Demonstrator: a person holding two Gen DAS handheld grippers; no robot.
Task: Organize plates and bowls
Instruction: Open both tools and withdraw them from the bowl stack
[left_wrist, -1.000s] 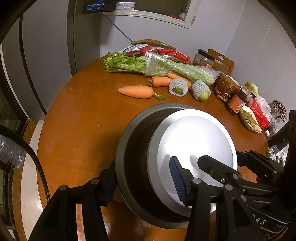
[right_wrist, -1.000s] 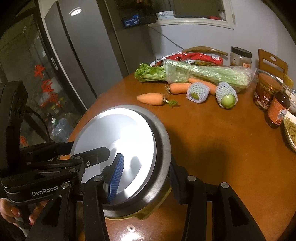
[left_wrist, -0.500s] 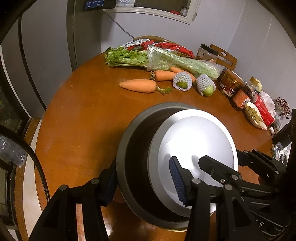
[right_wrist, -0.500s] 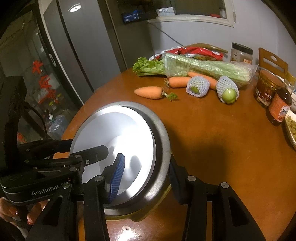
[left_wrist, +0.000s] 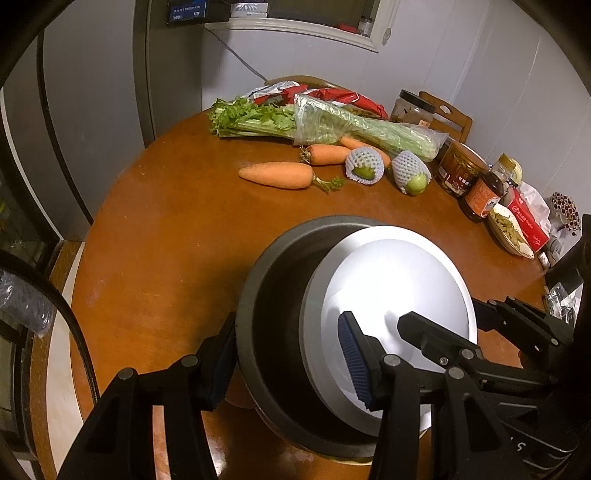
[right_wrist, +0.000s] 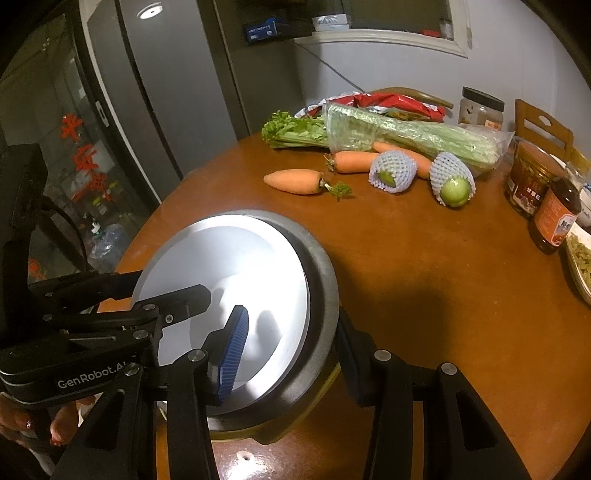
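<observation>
two wrist cameras looked down at a round brown wooden table (left_wrist: 166, 258). in the lower middle of both frames sat a dark grey bowl (left_wrist: 273, 295) with a white plate (left_wrist: 399, 295) resting tilted inside it, lifted clear of the tabletop at its near edge.

the left gripper (left_wrist: 288, 362) clamped the bowl's rim, one blue ribbed pad inside over the plate and the other outside the wall, its jaws partly spread and holding the bowl. the right gripper (right_wrist: 291, 350) gripped the opposite rim the same way, jaws narrower and closed on the bowl. in the right wrist view, lower left, the other gripper's black body read "genrobot.ai", and fingers (right_wrist: 59, 428) with red nails showed beneath it.

across the upper middle of the frames lay celery in a clear bag (left_wrist: 332, 125), carrots (left_wrist: 277, 175), and two green fruits in white foam netting (left_wrist: 364, 166). at the right edge stood a jar (right_wrist: 528, 181) and an orange-labelled bottle (right_wrist: 557, 218); their print was too small to read.
</observation>
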